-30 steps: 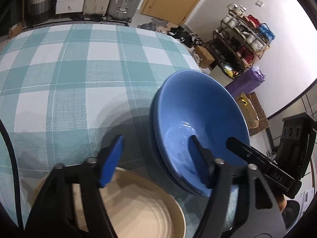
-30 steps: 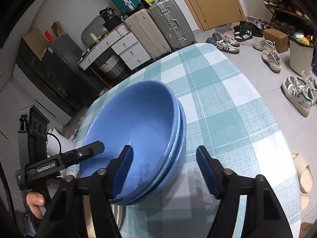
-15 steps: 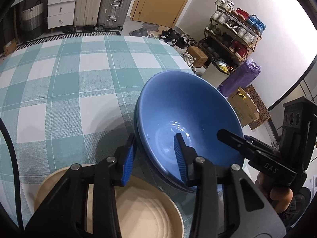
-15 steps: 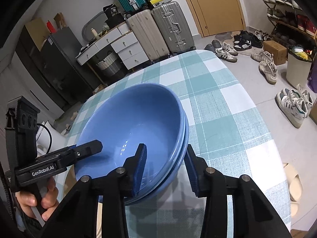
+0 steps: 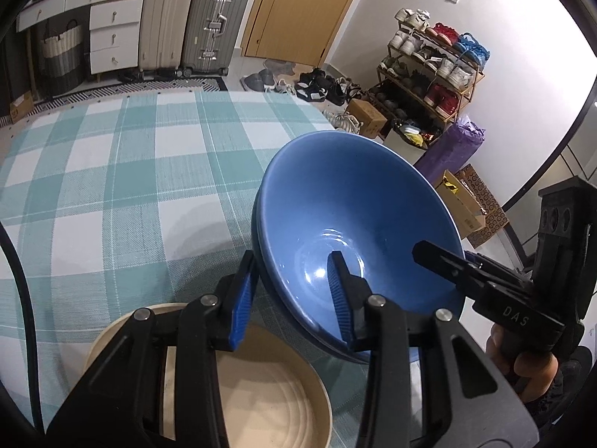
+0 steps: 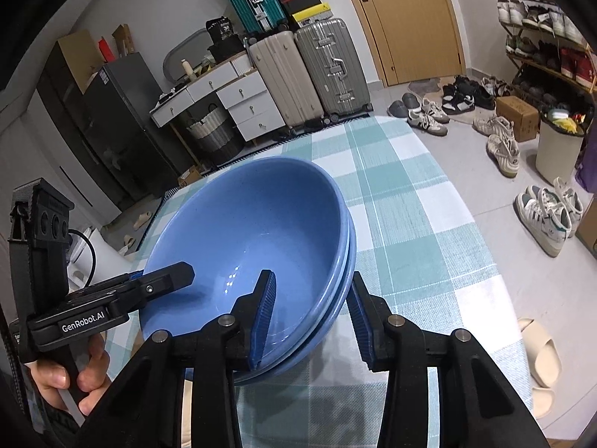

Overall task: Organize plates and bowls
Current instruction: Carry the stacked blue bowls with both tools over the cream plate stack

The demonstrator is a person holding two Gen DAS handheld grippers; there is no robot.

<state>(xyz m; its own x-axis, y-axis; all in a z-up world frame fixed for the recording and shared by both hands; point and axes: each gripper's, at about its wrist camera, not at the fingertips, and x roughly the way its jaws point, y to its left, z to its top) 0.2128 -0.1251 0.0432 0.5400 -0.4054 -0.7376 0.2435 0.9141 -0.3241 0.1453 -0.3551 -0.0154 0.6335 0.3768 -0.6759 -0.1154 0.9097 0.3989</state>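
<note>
A round table [image 5: 112,194] under a teal and white checked cloth fills most of both views, with grey floor tiles beyond its edge. Behind it stand a wooden door [image 5: 298,7], two upright suitcases [image 5: 194,18], a white chest of drawers [image 5: 112,37] and a striped basket [image 5: 61,56]; a shoe rack [image 5: 429,71] lines the white wall, and loose shoes [image 6: 500,142] lie on the floor. Nested blue bowls [image 5: 350,224] are held above the cloth, tilted, their hollow facing the cameras; the rims of the stack show as layered edges on one side, though how many bowls there are cannot be told for sure. A cream plate [image 5: 261,392] with faint rings lies flat on the cloth at the near edge of the left wrist view, just below the bowls and partly hidden by the gripper. The left gripper [image 5: 293,298] is clamped on the bowls' near rim, one blue pad inside the hollow and the other against the outer wall. The right gripper [image 6: 311,315] pinches the opposite rim in the same way, one pad inside and one outside. Each wrist view also shows the other gripper's black body at the far rim, with the fingers [image 6: 56,377] of a hand wrapped round its handle.
</note>
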